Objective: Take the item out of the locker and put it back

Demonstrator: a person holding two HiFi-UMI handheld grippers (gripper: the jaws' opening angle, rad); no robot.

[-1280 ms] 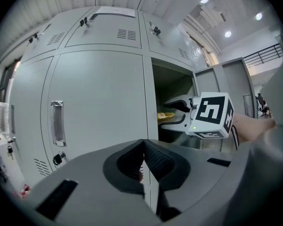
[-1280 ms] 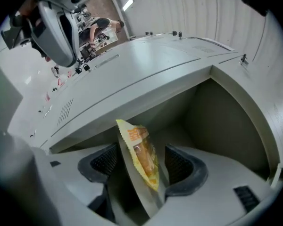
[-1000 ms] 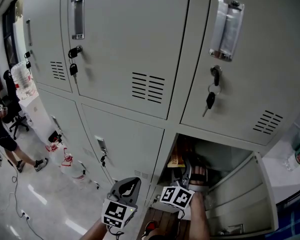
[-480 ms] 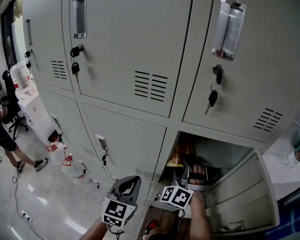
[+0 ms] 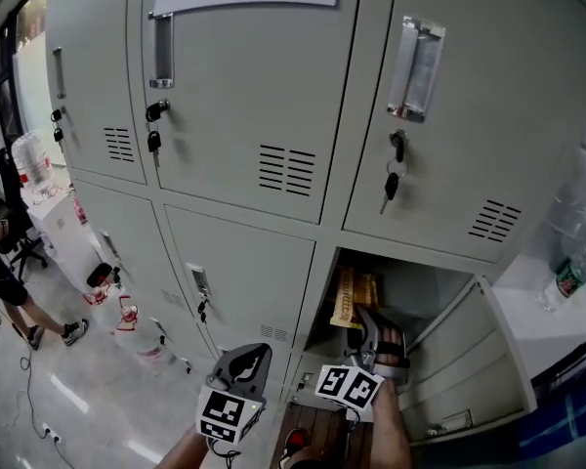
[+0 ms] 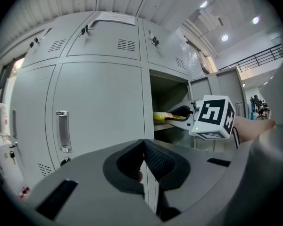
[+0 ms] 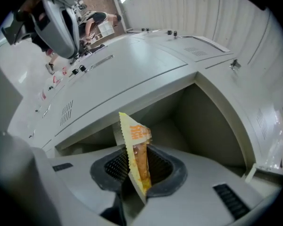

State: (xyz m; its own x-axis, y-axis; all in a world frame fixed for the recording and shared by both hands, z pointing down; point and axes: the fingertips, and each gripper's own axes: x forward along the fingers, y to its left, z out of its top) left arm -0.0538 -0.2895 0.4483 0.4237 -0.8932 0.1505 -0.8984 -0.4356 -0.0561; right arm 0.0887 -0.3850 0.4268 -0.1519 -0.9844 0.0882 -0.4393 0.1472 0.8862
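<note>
Down at the left, the left gripper (image 5: 246, 367) hangs idle in front of the shut lockers, jaws pressed together on nothing. To its right, the bottom locker (image 5: 425, 296) stands open, and the right gripper (image 5: 369, 335) reaches into its mouth. Its jaws are closing narrow on the yellow snack packet (image 7: 134, 157), which stands on edge between the pads, just inside the opening. This looks like the pick-up. Next, I'd say, a firm pinch and a straight pull back, clear of the open door (image 5: 464, 355).
</note>
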